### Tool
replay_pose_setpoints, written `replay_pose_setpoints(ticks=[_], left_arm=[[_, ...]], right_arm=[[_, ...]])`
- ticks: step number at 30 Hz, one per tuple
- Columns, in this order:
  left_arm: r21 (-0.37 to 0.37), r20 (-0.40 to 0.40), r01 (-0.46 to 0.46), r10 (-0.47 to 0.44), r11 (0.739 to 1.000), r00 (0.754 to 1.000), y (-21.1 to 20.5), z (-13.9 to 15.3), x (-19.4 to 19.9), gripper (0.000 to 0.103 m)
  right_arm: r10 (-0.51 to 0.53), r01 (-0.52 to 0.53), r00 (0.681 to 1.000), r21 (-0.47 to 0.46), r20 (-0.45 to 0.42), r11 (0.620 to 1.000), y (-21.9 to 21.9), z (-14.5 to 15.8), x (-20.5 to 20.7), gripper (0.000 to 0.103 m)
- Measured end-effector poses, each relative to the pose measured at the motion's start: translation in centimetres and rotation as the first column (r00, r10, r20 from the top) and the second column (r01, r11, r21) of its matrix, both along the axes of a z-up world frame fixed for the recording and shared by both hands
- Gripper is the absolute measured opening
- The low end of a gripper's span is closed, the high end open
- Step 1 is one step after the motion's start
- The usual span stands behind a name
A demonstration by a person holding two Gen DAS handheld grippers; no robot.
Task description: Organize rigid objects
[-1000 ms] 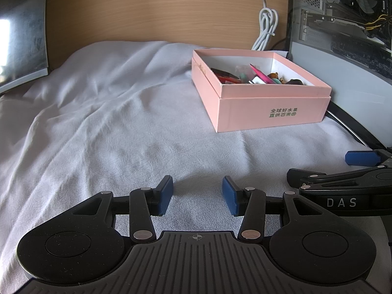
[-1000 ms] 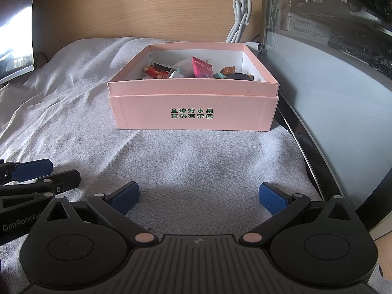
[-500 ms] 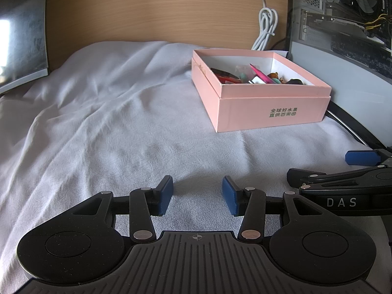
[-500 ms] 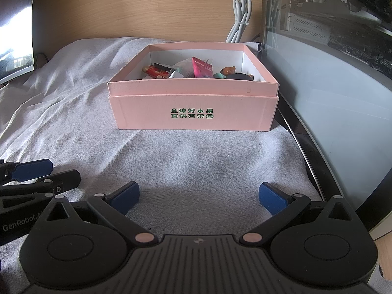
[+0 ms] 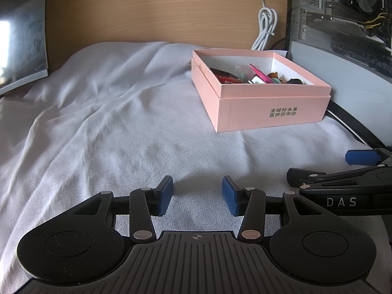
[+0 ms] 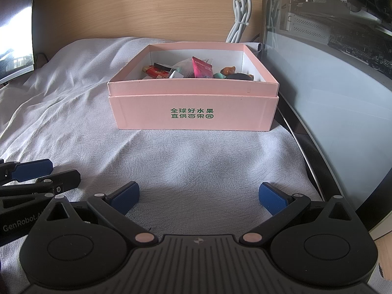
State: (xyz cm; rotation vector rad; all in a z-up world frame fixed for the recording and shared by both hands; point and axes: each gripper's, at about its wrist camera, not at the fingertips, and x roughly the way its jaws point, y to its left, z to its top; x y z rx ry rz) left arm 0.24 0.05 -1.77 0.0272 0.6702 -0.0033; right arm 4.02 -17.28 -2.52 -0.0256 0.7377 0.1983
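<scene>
The pink box point(image 6: 193, 103) sits on the grey cloth point(image 5: 110, 122) near the right edge, close to the computer case point(image 6: 330, 49), and it holds a jumble of small things point(image 6: 196, 69). No loose item shows on the cloth around it. Nothing has shifted in the last second: both claws hang low in front of the box, well short of it. The left gripper point(image 5: 197, 196) is half open and empty; the right gripper point(image 6: 199, 197) is wide and empty. The sorting looks finished, or paused.
</scene>
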Motion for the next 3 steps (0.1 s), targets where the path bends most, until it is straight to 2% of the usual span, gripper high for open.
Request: replay_pose_setpoints(ticks=[3], left_arm=[[0.004,0.001,0.005,-0.005,1.000,1.000,0.09,-0.01,-0.05,0.049]], right_arm=[[0.000,0.000,1.000,0.000,0.000,1.000,-0.02,0.00,0.01,0.103]])
